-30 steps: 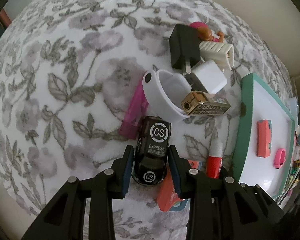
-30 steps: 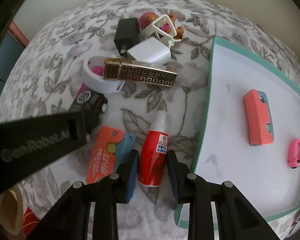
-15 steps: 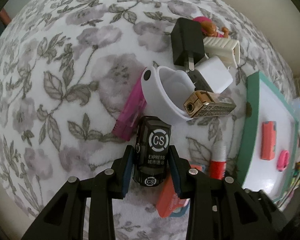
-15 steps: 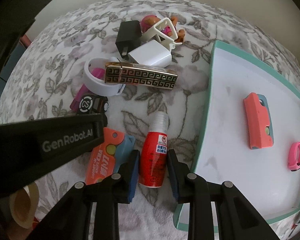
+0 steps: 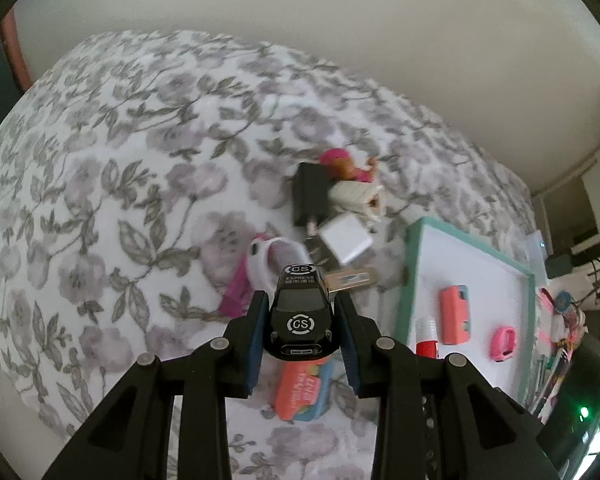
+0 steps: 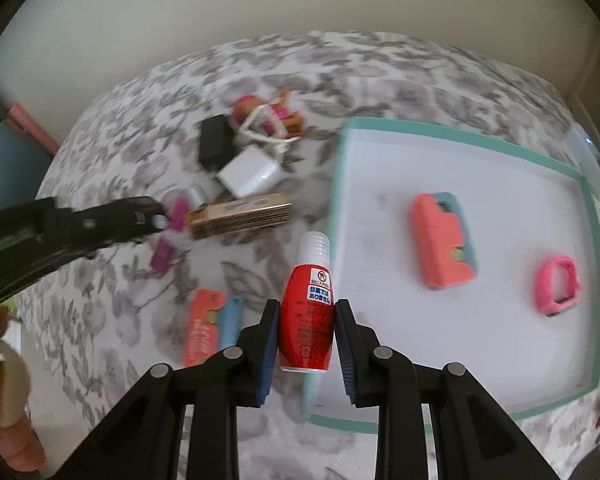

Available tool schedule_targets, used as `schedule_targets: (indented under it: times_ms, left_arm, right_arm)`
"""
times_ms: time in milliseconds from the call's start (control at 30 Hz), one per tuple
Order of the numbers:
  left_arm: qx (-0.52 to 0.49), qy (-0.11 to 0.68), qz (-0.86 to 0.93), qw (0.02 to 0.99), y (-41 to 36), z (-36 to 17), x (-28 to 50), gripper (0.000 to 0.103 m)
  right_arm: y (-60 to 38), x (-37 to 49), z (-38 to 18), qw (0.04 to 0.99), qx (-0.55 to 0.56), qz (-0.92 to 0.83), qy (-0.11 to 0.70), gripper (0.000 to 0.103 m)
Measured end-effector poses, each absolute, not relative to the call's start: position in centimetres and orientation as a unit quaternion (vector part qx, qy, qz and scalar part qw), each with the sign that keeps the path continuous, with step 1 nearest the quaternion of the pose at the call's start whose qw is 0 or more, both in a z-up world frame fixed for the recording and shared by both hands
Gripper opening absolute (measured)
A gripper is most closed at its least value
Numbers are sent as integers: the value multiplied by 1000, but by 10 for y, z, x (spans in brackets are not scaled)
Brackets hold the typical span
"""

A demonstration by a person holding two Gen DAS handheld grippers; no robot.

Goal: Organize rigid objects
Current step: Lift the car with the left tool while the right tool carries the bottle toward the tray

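We gripped a black toy car (image 5: 301,322) in the left jaws and a red glue bottle (image 6: 308,312) in the right, beside the teal-rimmed white tray's (image 6: 452,130) left edge; only the right view showed tape rolls (image 6: 0,384).

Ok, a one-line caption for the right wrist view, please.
Right hand-held gripper shut on a red glue bottle, held at the near edge of the teal-rimmed tray that holds a coral case and pink band.
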State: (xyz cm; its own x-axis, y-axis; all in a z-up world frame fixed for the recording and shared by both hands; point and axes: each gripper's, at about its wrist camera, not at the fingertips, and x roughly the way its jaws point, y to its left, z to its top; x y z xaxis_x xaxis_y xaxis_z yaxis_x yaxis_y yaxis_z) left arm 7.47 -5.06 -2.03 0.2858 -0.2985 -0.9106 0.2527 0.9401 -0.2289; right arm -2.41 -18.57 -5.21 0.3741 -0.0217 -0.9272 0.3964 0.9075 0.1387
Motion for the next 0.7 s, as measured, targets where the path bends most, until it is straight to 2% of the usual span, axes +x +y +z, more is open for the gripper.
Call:
schedule_targets:
  times_ms: [267,700]
  left_arm:
    - [34,564,-221,795,-94,-19,46,35]
    - [154,569,-296,752,-189,-46,-13,35]
  right_arm:
    - [-241,-53,-48,797,177,-229,529,29]
    - [-341,-136,-58,719,265,-404,499,29]
